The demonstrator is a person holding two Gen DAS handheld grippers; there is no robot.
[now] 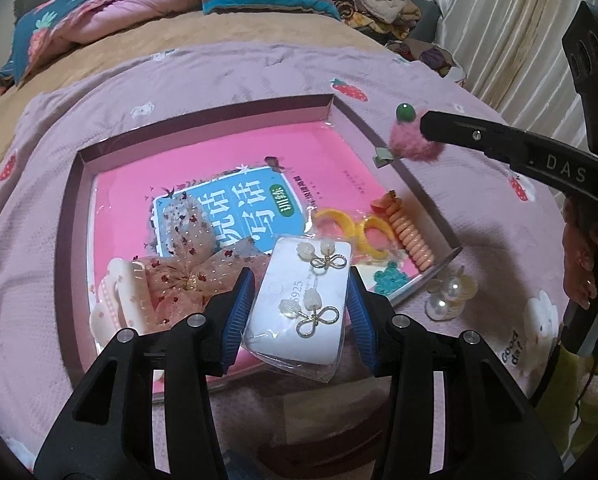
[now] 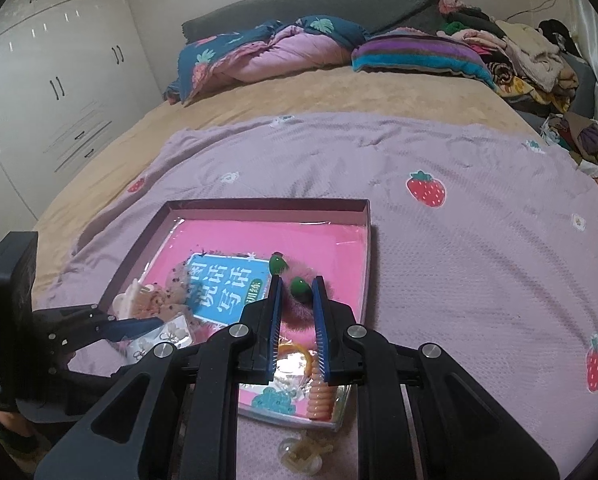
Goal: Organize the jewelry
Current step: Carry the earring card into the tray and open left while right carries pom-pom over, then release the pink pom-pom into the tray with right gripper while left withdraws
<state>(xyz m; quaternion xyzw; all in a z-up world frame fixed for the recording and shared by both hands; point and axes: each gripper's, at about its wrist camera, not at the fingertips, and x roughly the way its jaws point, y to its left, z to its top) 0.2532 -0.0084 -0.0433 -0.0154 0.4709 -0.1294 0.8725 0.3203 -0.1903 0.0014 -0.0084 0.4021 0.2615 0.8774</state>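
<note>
**Earring card and pompom clip held over the box**

Earring card [image 1: 299,300], white, in a clear sleeve and carrying two knot-shaped earrings with pale shell beads, sits between the blue pads of the left gripper [image 1: 301,312]. Both pads are at the card's side edges; the jaws are clenched on it above the near end of the shallow box [image 1: 71,184].

Right gripper [image 2: 295,308] has its jaws clamped on a fuzzy pink pompom hair clip [image 2: 299,300] with two green beads, held above the box's right half. In the left wrist view the same clip [image 1: 413,140] hangs over the box's right wall, metal clasp showing beneath.

Box contents: a pink book [image 1: 227,216] with a blue title panel lining the bottom, a sheer floral bow [image 1: 191,264], a cream claw clip [image 1: 115,296], yellow rings [image 1: 355,228] in a clear bag, a peach coil hair tie [image 1: 415,244], a teal ornament [image 1: 387,280].

Outside the box, just beside its near right corner, a pearl hair clip [image 1: 451,292] lies on the lilac strawberry-print blanket [image 2: 459,240], which is spread over the bed.
</note>
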